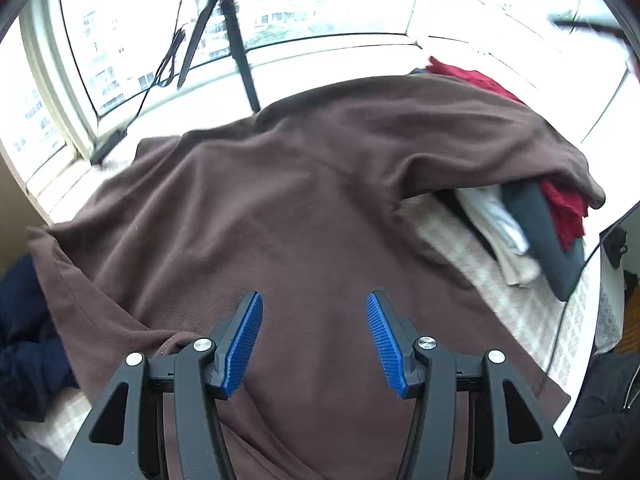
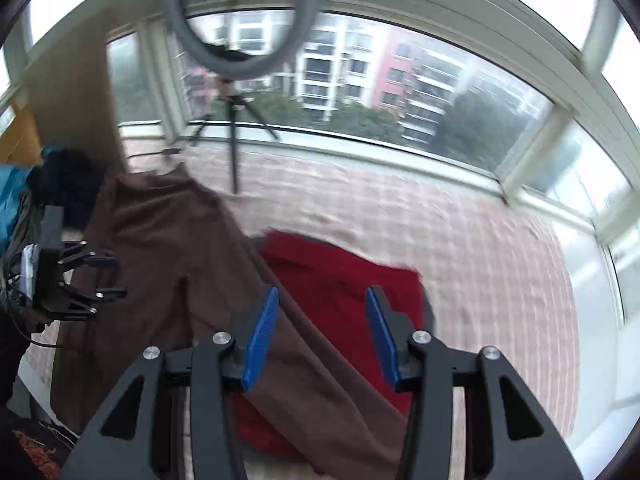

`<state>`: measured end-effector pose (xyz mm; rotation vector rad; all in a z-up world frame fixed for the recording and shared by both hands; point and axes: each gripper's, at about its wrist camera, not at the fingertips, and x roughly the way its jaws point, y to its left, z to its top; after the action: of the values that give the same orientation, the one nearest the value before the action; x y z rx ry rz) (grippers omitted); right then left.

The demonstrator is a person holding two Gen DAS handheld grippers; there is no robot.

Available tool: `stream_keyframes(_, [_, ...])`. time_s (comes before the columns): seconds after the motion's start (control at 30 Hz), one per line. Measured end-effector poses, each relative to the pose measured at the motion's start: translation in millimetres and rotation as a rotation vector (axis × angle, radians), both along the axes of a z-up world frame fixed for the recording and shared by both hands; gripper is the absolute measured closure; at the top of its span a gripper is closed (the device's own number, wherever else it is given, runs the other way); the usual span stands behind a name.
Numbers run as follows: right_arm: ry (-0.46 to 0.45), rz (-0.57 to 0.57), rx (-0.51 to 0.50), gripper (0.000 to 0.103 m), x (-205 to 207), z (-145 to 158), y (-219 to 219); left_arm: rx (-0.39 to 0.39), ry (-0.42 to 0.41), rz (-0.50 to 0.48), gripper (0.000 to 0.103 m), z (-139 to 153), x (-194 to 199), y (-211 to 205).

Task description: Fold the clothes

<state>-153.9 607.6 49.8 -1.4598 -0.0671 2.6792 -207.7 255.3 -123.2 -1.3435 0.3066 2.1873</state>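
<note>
My left gripper (image 1: pixel 315 344) hangs over the brown garment (image 1: pixel 248 216), jaws about half apart, nothing between the pads. My right gripper (image 2: pixel 322 340) is in the same state: half open and empty, above the edge where the brown cloth crosses the red garment (image 2: pixel 344 280).

The brown garment fills the middle of the left wrist view, spread over the checked bedcover (image 1: pixel 500 296), and its upper right part is draped over a pile of folded clothes (image 1: pixel 532 232) at the right of the frame. In the right wrist view it runs from the upper left down to the lower middle, lying across the red piece.

As I judge it, the step is laying the brown garment flat before any fold. To do that well I should pinch only the brown layer, near its edges, and draw it toward the lower left, clear of the pile. If I catch the red garment underneath, the stack goes with it. Once it is flat, I smooth the ridges in the middle and only then take two matching corners.
</note>
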Motion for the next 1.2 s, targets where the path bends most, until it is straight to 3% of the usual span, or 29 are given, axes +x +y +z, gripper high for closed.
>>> stream_keyframes(0.13, [-0.001, -0.369, -0.191, 0.058, 122.6, -41.7, 118.5, -0.030, 0.020, -0.023, 0.051, 16.3, 7.7, 19.6])
stream_keyframes(0.23, [0.023, -0.471, -0.433, 0.058, 180.3, -86.2, 164.8, -0.053, 0.020, -0.056, 0.051, 19.5, 15.4, 37.5])
stream_keyframes(0.3, [0.065, -0.482, -0.538, 0.061, 191.8, -104.9, 183.7, -0.073, 0.041, -0.092, 0.051, 28.1, 21.7, 59.1])
stream_keyframes(0.43, [0.118, -0.352, -0.556, 0.065, 165.8, -106.0, 188.3, -0.094, 0.092, -0.178, 0.051, 51.6, 30.9, 111.1])
stream_keyframes(0.53, [0.105, -0.137, -0.488, 0.065, 119.8, -88.0, 159.6, -0.076, 0.126, -0.237, 0.051, 66.4, 30.7, 154.4])
stream_keyframes(0.63, [0.028, 0.061, -0.371, 0.072, 73.1, -84.7, 119.5, -0.063, 0.151, -0.294, 0.051, 73.0, 28.1, 198.3])
stream_keyframes(0.77, [-0.089, 0.230, -0.250, 0.076, 44.5, -97.9, 78.8, -0.109, 0.168, -0.369, 0.051, 54.9, 18.2, 245.2])
stream_keyframes(0.83, [-0.107, 0.275, -0.244, 0.079, 36.7, -103.4, 69.9, -0.133, 0.133, -0.374, 0.051, 42.5, 13.3, 253.4])
stream_keyframes(0.9, [-0.097, 0.295, -0.303, 0.079, 34.8, -103.7, 69.3, -0.136, 0.112, -0.370, 0.051, 37.5, 10.7, 252.2])
stream_keyframes(1.03, [-0.105, 0.322, -0.311, 0.079, 31.2, -110.7, 63.1, -0.115, 0.107, -0.334, 0.051, 49.0, 1.6, 238.4])
stream_keyframes(1.2, [-0.124, 0.355, -0.329, 0.079, 34.8, -116.4, 52.9, -0.122, 0.161, -0.292, 0.051, 77.1, -26.3, 235.7])
